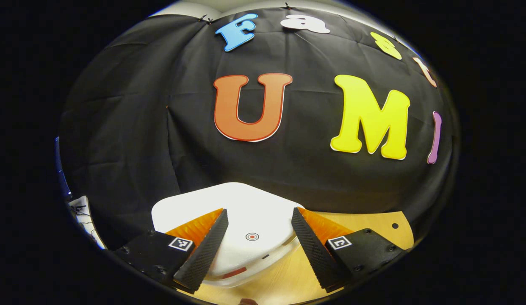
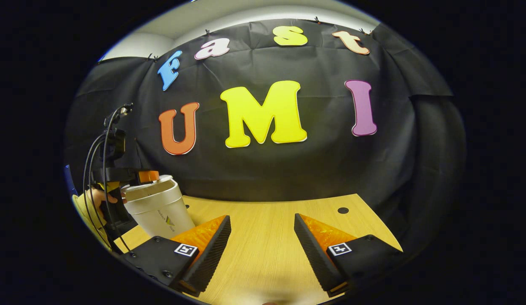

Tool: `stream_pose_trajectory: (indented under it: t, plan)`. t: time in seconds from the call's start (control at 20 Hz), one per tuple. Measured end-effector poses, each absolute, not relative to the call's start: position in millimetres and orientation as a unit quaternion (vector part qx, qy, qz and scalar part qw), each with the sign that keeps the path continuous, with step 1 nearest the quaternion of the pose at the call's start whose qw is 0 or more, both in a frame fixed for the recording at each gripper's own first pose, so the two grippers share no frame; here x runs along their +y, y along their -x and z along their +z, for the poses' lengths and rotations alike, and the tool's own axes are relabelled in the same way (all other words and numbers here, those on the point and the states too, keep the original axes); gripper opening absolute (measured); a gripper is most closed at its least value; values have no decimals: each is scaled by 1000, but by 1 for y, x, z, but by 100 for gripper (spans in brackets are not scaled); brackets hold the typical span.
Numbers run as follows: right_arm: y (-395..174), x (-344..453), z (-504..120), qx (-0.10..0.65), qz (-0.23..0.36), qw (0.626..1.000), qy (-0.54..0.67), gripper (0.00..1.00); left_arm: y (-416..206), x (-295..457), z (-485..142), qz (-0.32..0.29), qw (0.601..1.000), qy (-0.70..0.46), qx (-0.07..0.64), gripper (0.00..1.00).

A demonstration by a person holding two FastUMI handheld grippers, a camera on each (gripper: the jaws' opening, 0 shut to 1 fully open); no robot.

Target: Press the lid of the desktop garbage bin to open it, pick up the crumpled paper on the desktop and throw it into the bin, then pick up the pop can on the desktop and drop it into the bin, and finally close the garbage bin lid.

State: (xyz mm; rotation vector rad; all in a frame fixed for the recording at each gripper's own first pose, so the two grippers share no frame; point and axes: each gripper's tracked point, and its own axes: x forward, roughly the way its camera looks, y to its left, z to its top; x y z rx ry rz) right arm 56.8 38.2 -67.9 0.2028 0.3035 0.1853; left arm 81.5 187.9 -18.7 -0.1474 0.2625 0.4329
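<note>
- In the left gripper view, the left gripper [image 1: 258, 237] has its jaws spread wide with nothing held between them; its two fingers frame the bin's lid without pressing on it.
- The lid [image 1: 229, 212] is white with rounded corners and lies flat and shut just under and ahead of those fingers; whether they touch its surface, I cannot tell.
- A small red ring mark [image 1: 252, 237] sits on the lid, in the gap between the fingers.
- At the lid's near edge there is a short red strip [image 1: 234, 272] and a small dark slot [image 1: 265, 256] beside it.
- In the right gripper view, the right gripper [image 2: 262, 237] also has its jaws wide apart and empty, hanging over bare wood well to the right of the bin.
- The garbage bin [image 2: 157, 209] stands on the wooden desktop [image 2: 267, 220], a pale tapered tub just beyond the right gripper's left-hand finger.
- Above the bin's top the other gripper shows with its dark body and cables, and a hand [image 2: 98, 198] with a yellow sleeve [image 2: 83, 209] holds it on the bin's left side.
- A round dark hole [image 2: 343, 210] is set in the desktop far to the right of the bin, near the black cloth wall.
</note>
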Motion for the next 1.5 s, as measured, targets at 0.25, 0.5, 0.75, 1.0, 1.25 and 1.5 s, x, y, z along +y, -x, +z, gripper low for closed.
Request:
stream_pose_trajectory:
  t: [0.25, 0.5, 0.75, 1.0, 1.25, 1.5]
  plan:
    - [-58, 36, -72, 158, 98, 976, -109, 96, -89, 184, -35, 205, 963, 50, 165, 98]
    - [-59, 41, -71, 161, 118, 973, -114, 96, -85, 183, -38, 207, 960, 17, 188, 98]
    - [-58, 47, -66, 161, 148, 969, -116, 96, -86, 182, -38, 180, 964, 2, 197, 98]
    - [-59, 44, -68, 168, 164, 964, -121, 96, -88, 184, -41, 203, 962, 29, 180, 99]
    - [-53, 36, -62, 157, 173, 964, -130, 97, -90, 183, -44, 207, 972, 20, 111, 99]
    - [-51, 28, -56, 144, 175, 963, -142, 98, -86, 184, -39, 223, 969, -4, 103, 98]
